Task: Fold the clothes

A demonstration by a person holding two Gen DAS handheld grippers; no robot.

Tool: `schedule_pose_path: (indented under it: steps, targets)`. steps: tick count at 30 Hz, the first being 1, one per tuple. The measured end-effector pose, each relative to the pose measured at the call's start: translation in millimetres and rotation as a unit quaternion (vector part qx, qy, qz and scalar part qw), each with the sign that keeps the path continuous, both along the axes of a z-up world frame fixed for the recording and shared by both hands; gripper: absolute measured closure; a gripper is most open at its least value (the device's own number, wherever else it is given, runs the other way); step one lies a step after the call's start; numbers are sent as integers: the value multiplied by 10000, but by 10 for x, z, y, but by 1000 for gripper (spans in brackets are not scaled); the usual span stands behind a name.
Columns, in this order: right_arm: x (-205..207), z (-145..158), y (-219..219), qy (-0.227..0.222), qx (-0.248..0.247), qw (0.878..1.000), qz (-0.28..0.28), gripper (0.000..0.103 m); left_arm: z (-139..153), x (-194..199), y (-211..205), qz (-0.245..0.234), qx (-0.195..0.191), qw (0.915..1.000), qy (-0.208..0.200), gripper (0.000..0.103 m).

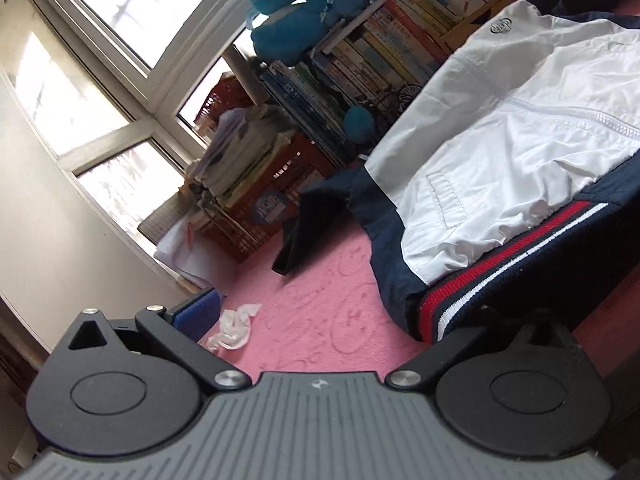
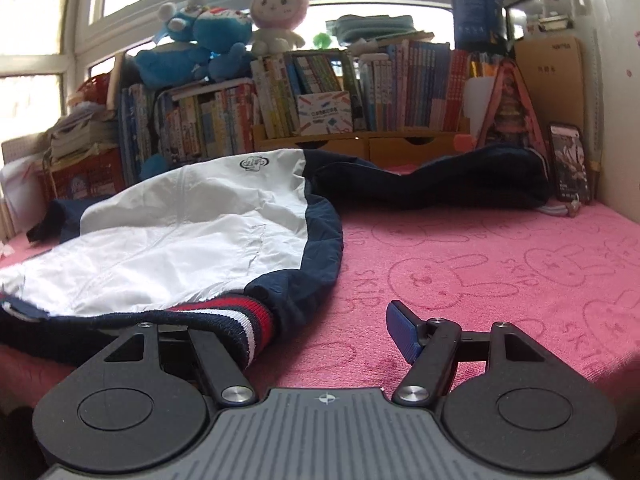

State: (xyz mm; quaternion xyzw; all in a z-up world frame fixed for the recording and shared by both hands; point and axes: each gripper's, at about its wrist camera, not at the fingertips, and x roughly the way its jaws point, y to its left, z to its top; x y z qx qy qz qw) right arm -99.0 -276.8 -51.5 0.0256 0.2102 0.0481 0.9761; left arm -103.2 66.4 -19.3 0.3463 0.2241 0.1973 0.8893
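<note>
Right wrist view, your right gripper [image 2: 320, 332]: jaws stand apart; the blue pad [image 2: 402, 334] at lower right is bare over the pink blanket [image 2: 500, 264], while the left finger is hidden under the jacket's striped hem [image 2: 244, 320], so you are not clamping it.
Left wrist view, your left gripper [image 1: 320, 320]: one blue pad [image 1: 200, 312] shows at lower left; the other finger is hidden behind the hem, so you cannot tell its state.
Jacket [image 2: 180, 236]: white and navy, spread on the blanket, left of centre.
Crumpled white tissue [image 1: 236, 326]: on the blanket beside your left pad.
Dark garment [image 2: 432, 184]: heaped further back, right of centre.
Bookshelf [image 2: 320, 96]: across the back, blue plush toys [image 2: 192, 56] on top.
</note>
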Motion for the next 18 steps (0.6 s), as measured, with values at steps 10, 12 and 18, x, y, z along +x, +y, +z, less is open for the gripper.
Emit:
schedule_pose_path:
  steps: [10, 12, 18]
  targets:
    - [-339, -27, -3, 264, -627, 9958, 611, 26, -109, -106, 375, 511, -1476, 9864, 503, 0]
    - [-343, 7, -13, 279, -602, 9957, 650, 26, -101, -118, 403, 459, -1810, 9813, 470, 0]
    - [-332, 101, -138, 558, -398, 9930, 962, 26, -29, -192, 610, 118, -2611, 9637, 545, 0]
